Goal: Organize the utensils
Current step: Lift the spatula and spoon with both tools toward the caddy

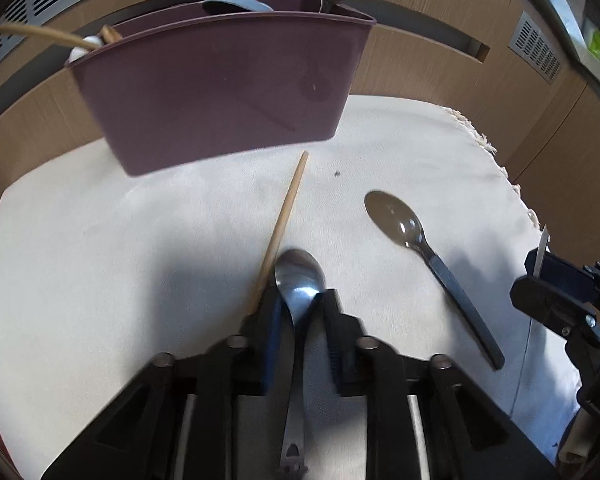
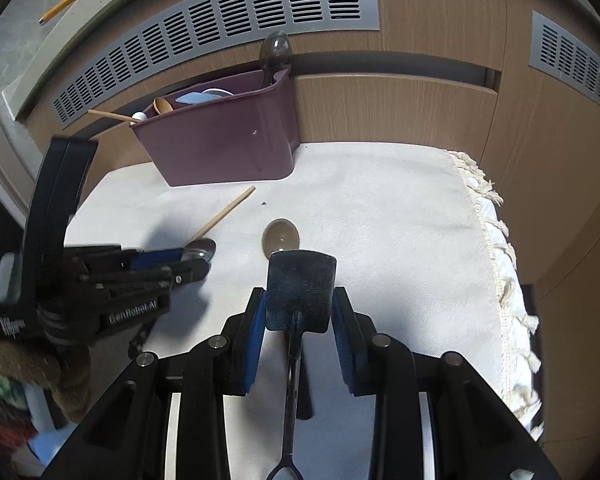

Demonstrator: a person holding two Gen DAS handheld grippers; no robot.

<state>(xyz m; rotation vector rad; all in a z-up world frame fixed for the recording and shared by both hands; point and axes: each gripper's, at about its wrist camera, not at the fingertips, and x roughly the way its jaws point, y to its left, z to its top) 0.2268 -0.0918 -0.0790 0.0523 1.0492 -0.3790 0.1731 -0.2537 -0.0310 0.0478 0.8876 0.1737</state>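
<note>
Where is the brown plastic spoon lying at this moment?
The brown plastic spoon lies on the white cloth, right of the metal spoon in the left gripper, its bowl pointing toward the purple utensil caddy.

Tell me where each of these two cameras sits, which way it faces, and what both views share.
Left wrist: sits on the left hand-held gripper, looking along its fingers, closed on a metal spoon, toward the purple plastic utensil caddy; the right hand-held gripper shows at the right edge.
Right wrist: sits on the right hand-held gripper, fingers flanking a small black spatula, facing the same caddy; the left gripper shows at left.
Shared: caddy, wooden stick, brown translucent plastic spoon, white cloth.
</note>
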